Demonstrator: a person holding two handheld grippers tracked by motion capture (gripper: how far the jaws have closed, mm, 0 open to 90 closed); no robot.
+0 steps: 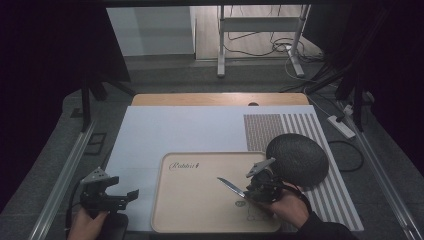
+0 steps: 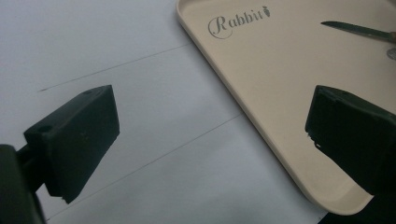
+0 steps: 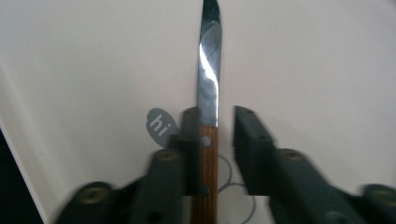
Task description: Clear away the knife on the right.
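White mat (image 1: 175,130), beige tray (image 1: 200,210), right gripper (image 1: 248,189) around knife (image 1: 231,186)

tray (image 1: 200,210) left half bare, dark dome (image 1: 297,160) crowding right edge

The room is dark. A grey floor (image 1: 165,75) lies past the table, with white frame legs (image 1: 220,50) and loose cables (image 1: 280,47).

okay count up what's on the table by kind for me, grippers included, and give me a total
Trays: 1, the beige tray
Knives: 1, the knife between the right gripper's jaws
Dark oval mats: 1, the mat
Grippers: 2, the left gripper and the right gripper
Total: 5
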